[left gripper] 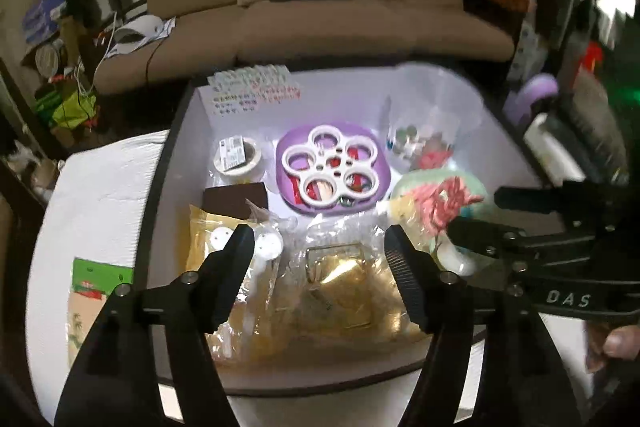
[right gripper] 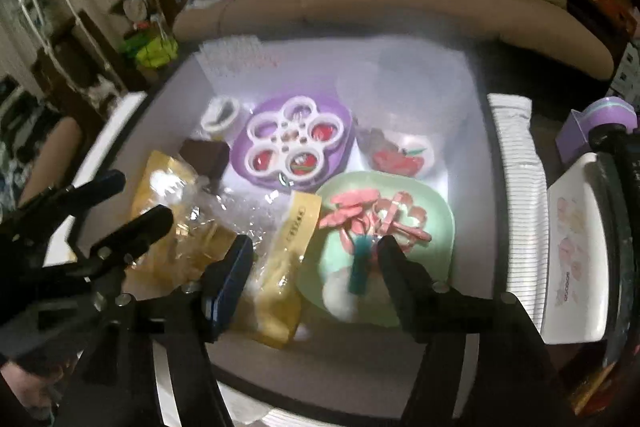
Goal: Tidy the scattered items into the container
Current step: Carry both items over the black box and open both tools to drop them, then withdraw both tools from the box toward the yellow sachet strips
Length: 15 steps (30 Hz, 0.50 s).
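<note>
With both the left gripper [left gripper: 320, 255] and the right gripper [right gripper: 314, 259] spread apart and empty over the white container [left gripper: 224, 379], best lifted straight up, clear of the gold bags [left gripper: 348, 291] just beside the purple tray [left gripper: 290, 147].

The right wrist view is smeared: the clear tub [right gripper: 404, 95] at the container's [right gripper: 472, 115] far right corner is only a haze. The left gripper [left gripper: 320, 247] covers part of the gold bags [left gripper: 348, 291]. A hand [left gripper: 618, 343] is cut off by the picture's right edge.
</note>
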Available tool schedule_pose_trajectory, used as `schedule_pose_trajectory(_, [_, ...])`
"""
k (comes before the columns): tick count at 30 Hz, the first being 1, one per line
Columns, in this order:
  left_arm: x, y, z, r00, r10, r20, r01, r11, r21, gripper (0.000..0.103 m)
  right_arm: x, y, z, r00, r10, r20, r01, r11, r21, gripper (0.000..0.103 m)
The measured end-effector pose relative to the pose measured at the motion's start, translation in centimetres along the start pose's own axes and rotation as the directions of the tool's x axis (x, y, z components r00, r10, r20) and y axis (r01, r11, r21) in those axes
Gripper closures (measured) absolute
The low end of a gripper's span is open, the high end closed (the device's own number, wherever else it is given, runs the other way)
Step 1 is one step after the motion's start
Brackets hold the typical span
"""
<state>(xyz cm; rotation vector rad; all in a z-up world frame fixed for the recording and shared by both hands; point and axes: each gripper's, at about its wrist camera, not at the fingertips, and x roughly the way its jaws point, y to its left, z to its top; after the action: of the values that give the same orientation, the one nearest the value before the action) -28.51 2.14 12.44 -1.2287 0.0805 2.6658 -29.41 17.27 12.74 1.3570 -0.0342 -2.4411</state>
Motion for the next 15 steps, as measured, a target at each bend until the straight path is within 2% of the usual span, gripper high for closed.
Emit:
schedule_pose_trajectory(4, [-1.7,1.6,0.3,1.000,0.006,0.015,-0.005,0.999,-0.035,0.038,-2.5,-0.5,-0.3,0.999,0.023,0.034,-0.023,1.000,0.017,0.036])
schedule_pose_trajectory(8, [-4.5,2.8,-1.0,1.000,0.005,0.026,-0.004,0.999,-0.040,0.037,-5.1,-0.1,-1.6,0.999,0.035,0.037,-0.034,0.999,-0.007,0.036])
schedule_pose_trajectory(9, [-5.6,3.2,-1.7,0.999,-0.001,0.039,0.003,0.999,-0.044,0.036,-5.7,0.2,-2.1,0.999,0.038,0.039,-0.037,0.999,-0.017,0.036])
schedule_pose_trajectory(11, [-7.9,3.9,-3.5,0.998,-0.008,0.057,0.011,0.999,-0.050,0.028,-7.1,0.8,-3.5,0.998,0.047,0.048,-0.045,0.998,-0.042,0.036])
schedule_pose_trajectory(15, [-12.4,6.0,-8.7,0.997,-0.003,0.071,0.010,0.996,-0.088,0.025,-9.3,2.7,-7.4,0.994,0.094,0.063,-0.088,0.993,-0.082,0.036])
